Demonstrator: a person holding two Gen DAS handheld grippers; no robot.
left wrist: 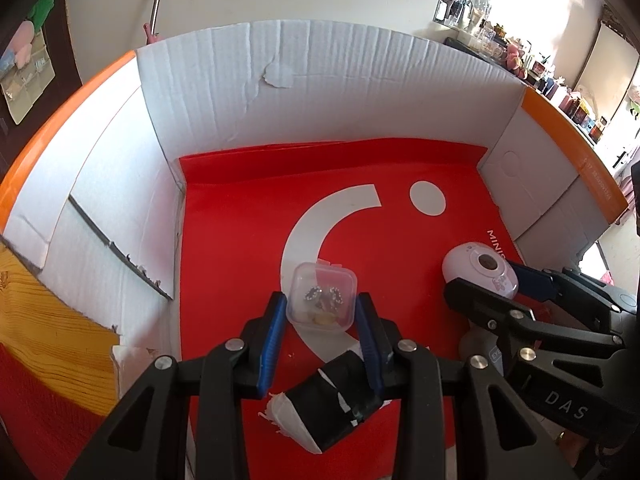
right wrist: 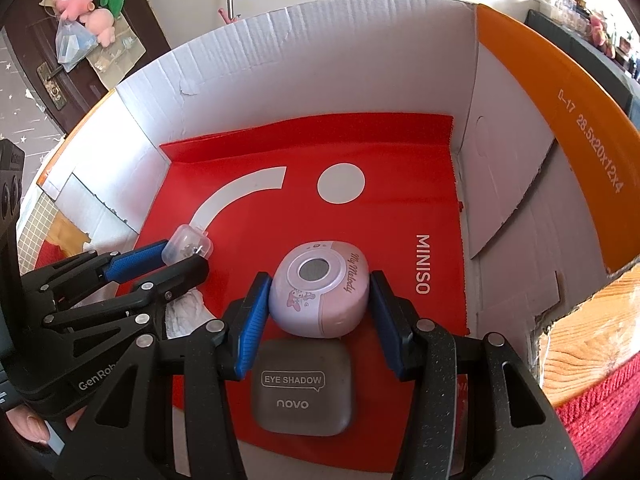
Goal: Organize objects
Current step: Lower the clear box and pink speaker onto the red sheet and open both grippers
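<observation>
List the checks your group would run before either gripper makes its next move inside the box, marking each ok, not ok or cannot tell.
1. Left gripper fingers flank the clear plastic box, pads touching it: ok.
2. Right gripper fingers sit on both sides of the pink round case: ok.
3. Both items rest on the red liner rather than hang above it: cannot tell.
4. The two grippers are apart from each other: ok.
5. Pink round case is free of the eye shadow compact next to it: cannot tell.
</observation>
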